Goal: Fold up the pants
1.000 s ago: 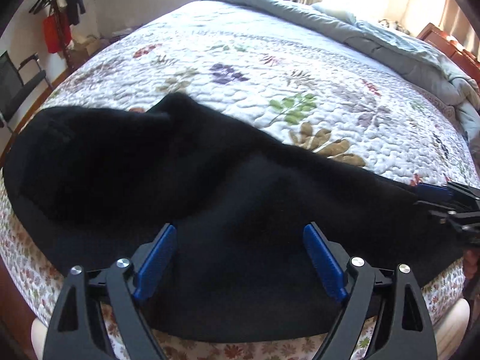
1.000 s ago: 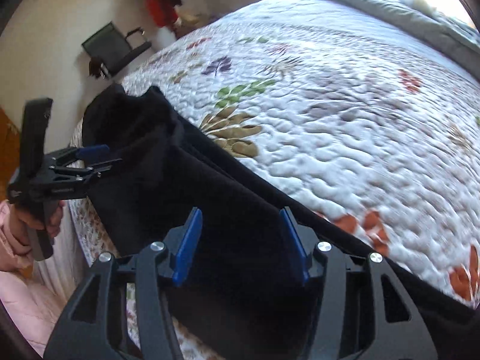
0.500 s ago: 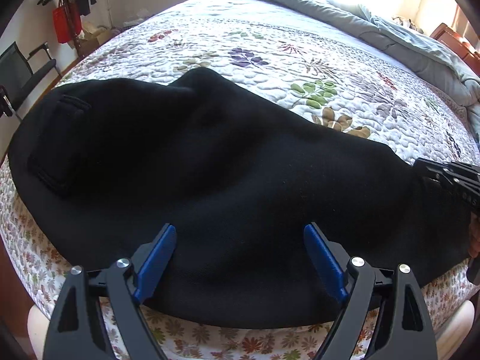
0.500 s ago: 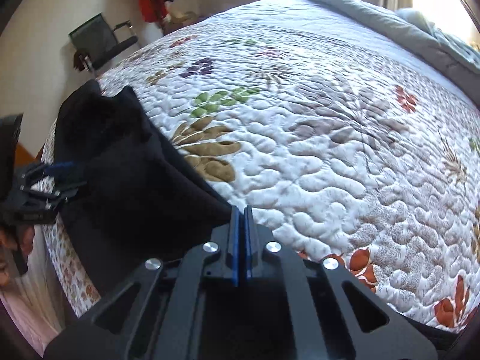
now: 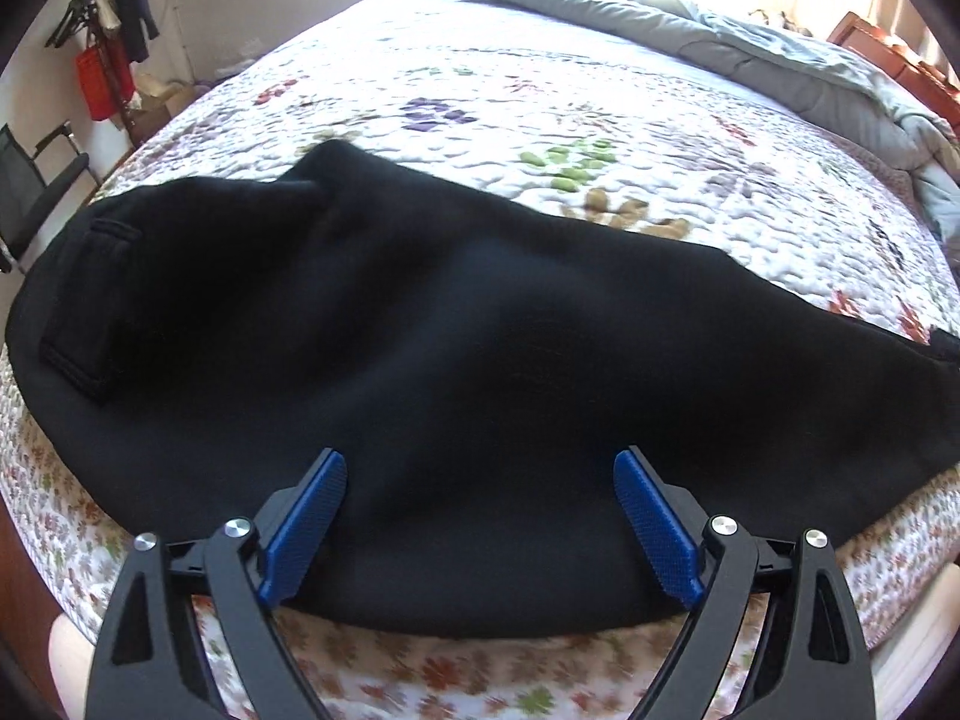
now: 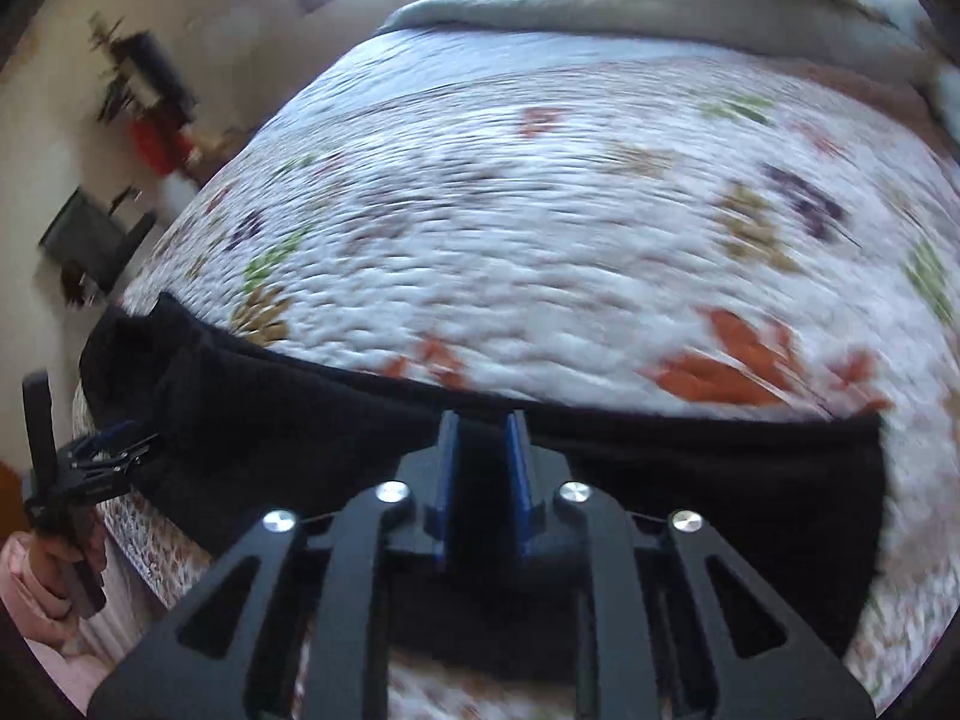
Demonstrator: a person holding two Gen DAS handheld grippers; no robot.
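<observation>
Black pants point(image 5: 420, 324) lie folded lengthwise along the near edge of the bed, with a back pocket point(image 5: 90, 300) at the left end. My left gripper point(image 5: 480, 516) is open and empty, held just above the pants' near edge. In the right wrist view the pants point(image 6: 750, 480) stretch across the bed's near edge. My right gripper point(image 6: 483, 468) hovers over the leg part, its jaws a narrow gap apart with nothing between them. The left gripper also shows in the right wrist view point(image 6: 120, 450) at the far left, held by a hand.
The bed has a white floral quilt point(image 5: 540, 96). A grey duvet point(image 5: 750, 42) is bunched at the far side. A black chair point(image 5: 30, 192) and a clothes rack with a red bag point(image 5: 96, 78) stand to the left of the bed. The right wrist view is motion-blurred.
The right gripper, shut half a second ago, has opened slightly and swung right along the pants. The pants have settled flat. The left gripper stays open and has pulled back a little.
</observation>
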